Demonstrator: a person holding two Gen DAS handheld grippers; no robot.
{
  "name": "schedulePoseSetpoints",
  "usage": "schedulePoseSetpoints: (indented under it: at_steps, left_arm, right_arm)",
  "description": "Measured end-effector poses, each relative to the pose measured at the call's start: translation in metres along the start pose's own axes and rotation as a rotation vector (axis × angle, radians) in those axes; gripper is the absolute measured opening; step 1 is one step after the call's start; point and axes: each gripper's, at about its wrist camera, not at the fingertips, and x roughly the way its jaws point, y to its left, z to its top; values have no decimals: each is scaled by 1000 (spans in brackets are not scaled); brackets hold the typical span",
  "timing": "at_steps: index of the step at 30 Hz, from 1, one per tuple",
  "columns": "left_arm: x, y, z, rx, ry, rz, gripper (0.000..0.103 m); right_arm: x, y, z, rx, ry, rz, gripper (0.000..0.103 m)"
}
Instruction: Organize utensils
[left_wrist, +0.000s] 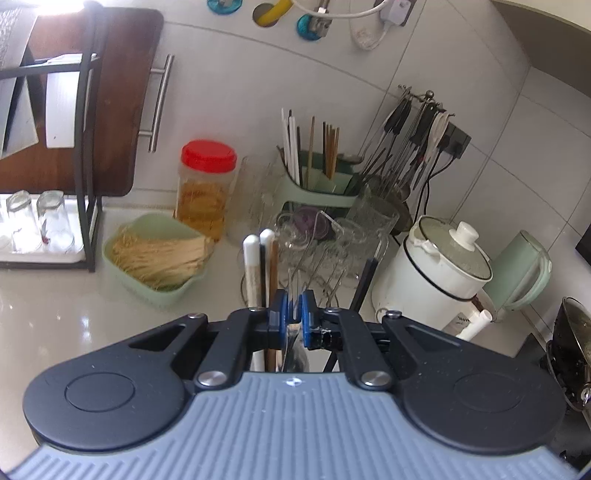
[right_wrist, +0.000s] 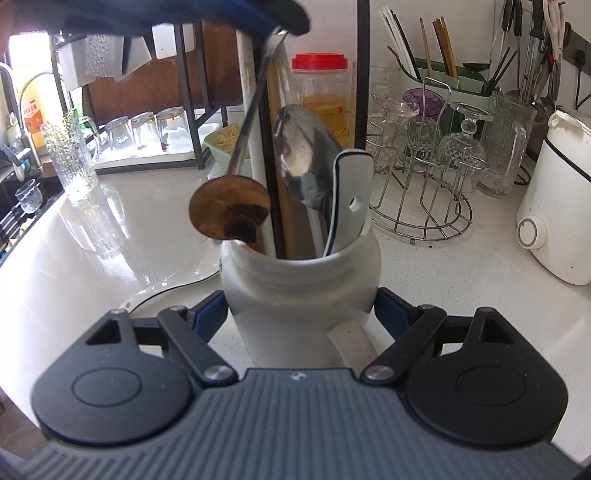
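Both grippers loaded: my left gripper (left_wrist: 294, 308) clamps the ladle (right_wrist: 229, 207) handle, right gripper (right_wrist: 300, 312) grips the white utensil jar (right_wrist: 299, 280).

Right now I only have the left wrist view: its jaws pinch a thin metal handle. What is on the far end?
Observer: It is a ladle, its bowl hanging at the rim of a white jar.
Operator: Is that jar steadied?
Observer: Yes, the right gripper is clamped on its sides.
Operator: Anything already inside?
Observer: A large metal spoon and a white handle with a hole, among other sticks.
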Motion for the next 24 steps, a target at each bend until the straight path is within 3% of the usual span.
schedulePoseSetpoints:
  at_steps: [5, 15, 20, 24]
  left_arm:
    - [-10, 6, 0, -12, 26, 12, 7]
    - [-19, 18, 6, -45, -3, 24, 6]
    - [-22, 50, -3, -92, 49, 79, 6]
    - [-22, 85, -23, -164, 143, 128, 7]
  right_arm:
    - [0, 0, 0, 2, -2, 2, 88]
    - [-1, 0, -2, 11, -9, 8, 88]
    - [-1, -3, -3, 5, -17, 21, 88]
    - [-2, -4, -4, -1, -16, 24, 88]
